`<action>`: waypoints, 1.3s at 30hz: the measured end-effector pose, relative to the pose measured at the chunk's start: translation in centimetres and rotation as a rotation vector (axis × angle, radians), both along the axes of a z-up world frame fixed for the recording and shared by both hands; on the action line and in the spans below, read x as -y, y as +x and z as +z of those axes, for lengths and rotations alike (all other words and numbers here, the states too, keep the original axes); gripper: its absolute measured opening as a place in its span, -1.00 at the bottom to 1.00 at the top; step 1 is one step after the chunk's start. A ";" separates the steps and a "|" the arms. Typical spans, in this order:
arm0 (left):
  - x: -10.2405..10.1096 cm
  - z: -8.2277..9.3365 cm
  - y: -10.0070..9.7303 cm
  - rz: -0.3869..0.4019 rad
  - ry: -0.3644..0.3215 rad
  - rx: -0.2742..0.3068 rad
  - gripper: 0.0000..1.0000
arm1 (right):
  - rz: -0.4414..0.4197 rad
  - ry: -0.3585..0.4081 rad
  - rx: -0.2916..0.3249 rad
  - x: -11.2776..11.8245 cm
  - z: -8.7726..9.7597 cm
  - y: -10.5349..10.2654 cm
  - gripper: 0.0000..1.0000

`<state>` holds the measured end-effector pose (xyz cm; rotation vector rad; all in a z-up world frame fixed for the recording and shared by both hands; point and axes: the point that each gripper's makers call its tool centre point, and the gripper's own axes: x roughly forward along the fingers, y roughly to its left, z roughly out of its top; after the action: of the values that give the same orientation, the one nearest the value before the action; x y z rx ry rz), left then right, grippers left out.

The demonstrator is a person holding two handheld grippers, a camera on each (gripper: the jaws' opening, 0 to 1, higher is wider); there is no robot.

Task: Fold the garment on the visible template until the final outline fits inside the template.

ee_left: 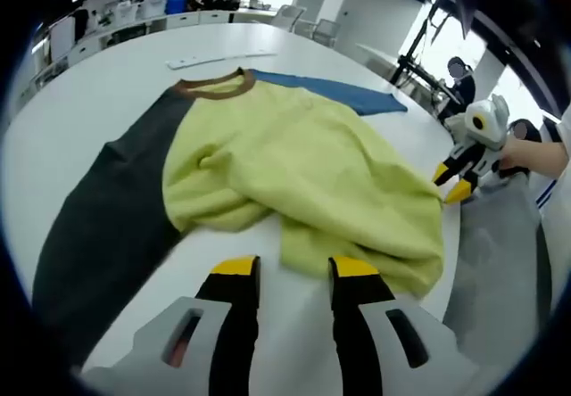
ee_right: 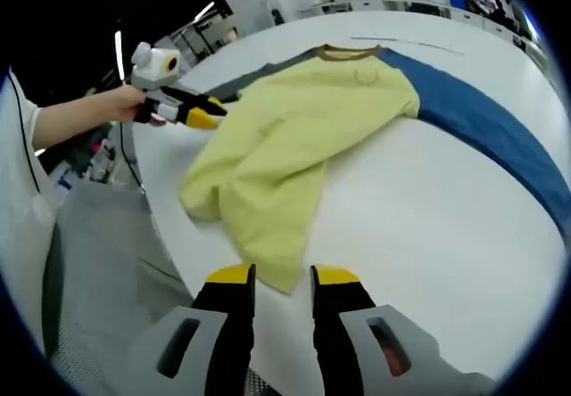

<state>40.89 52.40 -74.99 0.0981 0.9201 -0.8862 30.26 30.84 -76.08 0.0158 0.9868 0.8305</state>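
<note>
A: Step in hand, as judged: first fold of the rumpled body. The round white table (ee_left: pixel 98 93) carries the yellow-green knit sweatshirt (ee_left: pixel 303 164), lying mid-table, collar at 12 o'clock in the left gripper view. The template edge cannot be told against the white top.

B: Tools?

A: The left gripper (ee_left: pixel 294 276) is held spread at 6 o'clock, bare table between the jaws and the hem just ahead. The right gripper (ee_right: pixel 283 277) is also spread, with the hem corner at its mouth and nothing clamped.

B: How should it be done?

A: The bunched cloth should be flattened first. The hem should be pinched at two well-apart points, in a single layer, then lifted low and carried toward 12 o'clock together, so no skew is introduced. The near hem lies close to the table rim, so it should be kept from sliding off. Sleeves to be folded in afterwards.

B: Counts?

A: One table. One sweatshirt. Two sleeves: one dark grey sleeve (ee_left: pixel 107 218) toward 8 o'clock, one blue sleeve (ee_right: pixel 482 119) toward 3 o'clock in the right gripper view. Two grippers. One hand (ee_right: pixel 125 102). One brown ribbed collar (ee_left: pixel 214 86). Pale strips (ee_left: pixel 223 57) past the collar: count cannot be told.
</note>
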 end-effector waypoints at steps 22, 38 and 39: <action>1.1 -0.5 0.0 -0.037 -0.001 -0.015 -0.65 | -0.031 0.022 -0.006 -0.5 -0.3 0.3 -0.70; 0.8 -0.8 -0.1 0.014 -0.003 -0.076 -0.97 | -0.052 0.011 -0.008 -0.4 -0.5 0.3 -0.94; 0.7 -0.8 -0.1 0.016 -0.002 -0.077 -0.97 | -0.052 0.010 -0.004 -0.4 -0.5 0.3 -0.94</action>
<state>40.79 51.68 -75.76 0.0554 0.9902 -0.8811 30.59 31.21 -76.54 0.0515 0.9825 0.7877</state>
